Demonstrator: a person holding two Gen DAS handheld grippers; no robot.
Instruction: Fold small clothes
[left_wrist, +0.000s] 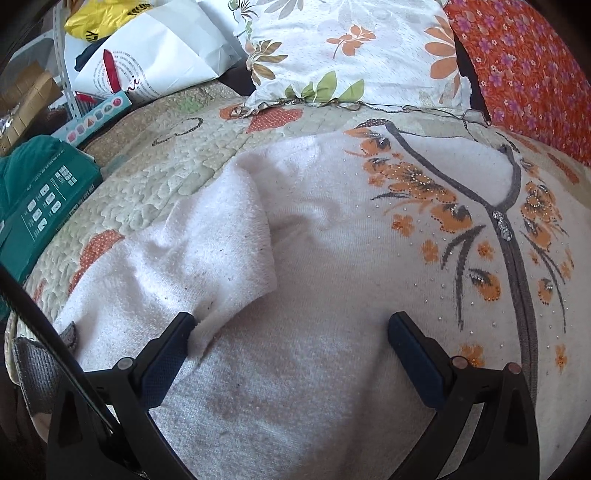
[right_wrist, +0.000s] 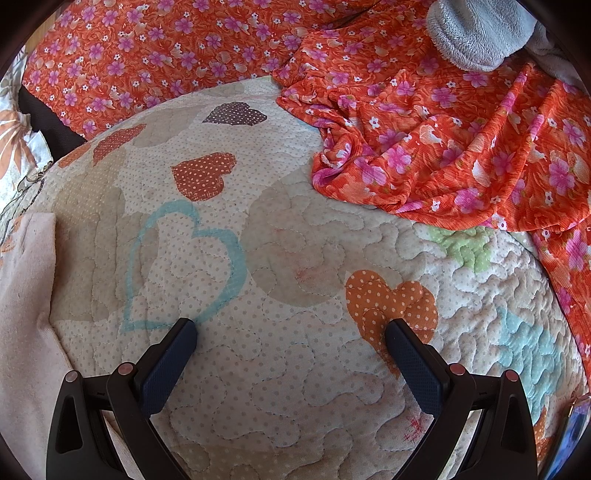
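Hovering low over the white sweater (left_wrist: 325, 236), the left gripper (left_wrist: 291, 328) had its jaws spread wide, nothing pinched between them, though its left finger (left_wrist: 173, 343) touched the edge of a sleeve (left_wrist: 207, 240) already turned in over the sweater's body. The sweater lay flat on the quilt (left_wrist: 159, 184), its grey placket and orange flowers off to the right. Folding well from there probably meant pressing that sleeve flat, its edge parallel to the placket, before taking a new hold. Further right, the right gripper (right_wrist: 291, 334) hung over bare quilt (right_wrist: 295, 258), jaws likewise apart and empty, with only the sweater's far edge (right_wrist: 26, 295) showing at the left of its view. It likely needed to come back to that edge for the matching fold, keeping clear of the orange floral cloth (right_wrist: 443, 147) nearby.
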